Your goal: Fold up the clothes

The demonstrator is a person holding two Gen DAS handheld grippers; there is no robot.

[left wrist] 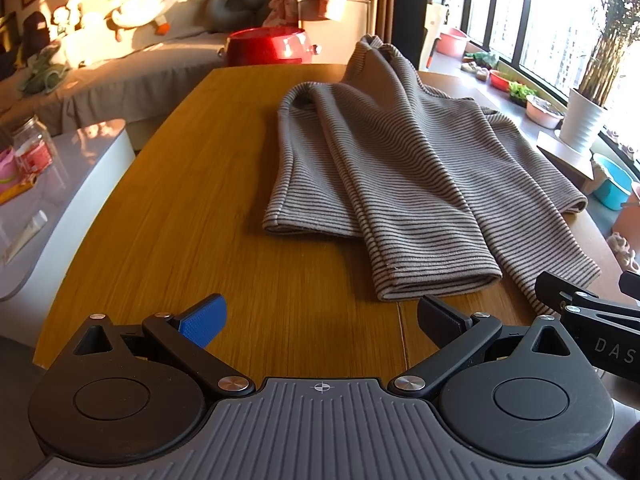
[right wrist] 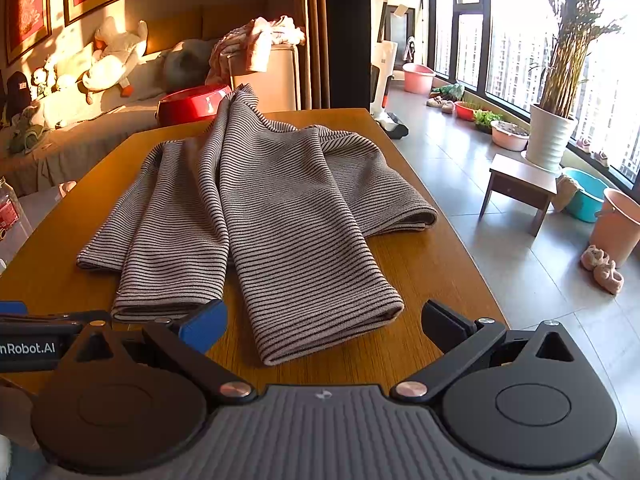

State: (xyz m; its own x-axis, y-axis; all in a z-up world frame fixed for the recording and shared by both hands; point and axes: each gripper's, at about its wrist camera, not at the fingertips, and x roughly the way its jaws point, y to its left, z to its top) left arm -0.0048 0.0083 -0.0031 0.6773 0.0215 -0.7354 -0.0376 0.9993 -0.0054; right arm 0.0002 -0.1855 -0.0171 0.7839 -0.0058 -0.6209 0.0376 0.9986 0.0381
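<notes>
A grey-and-black striped long-sleeved top (left wrist: 400, 160) lies partly folded on the wooden table (left wrist: 192, 208), both sleeves laid down over the body toward me. It also shows in the right wrist view (right wrist: 272, 208). My left gripper (left wrist: 320, 320) is open and empty, above bare table just short of the left sleeve cuff. My right gripper (right wrist: 324, 328) is open and empty, its jaws either side of the right sleeve cuff end, not touching it. The right gripper's tips show at the right edge of the left wrist view (left wrist: 580, 300).
A red pot (left wrist: 268, 46) stands beyond the table's far end. A sofa with soft toys (left wrist: 140, 0) is at the back left. A side table with a jar (left wrist: 32, 152) stands left. A stool (right wrist: 520, 188), buckets and potted plants stand on the floor at right.
</notes>
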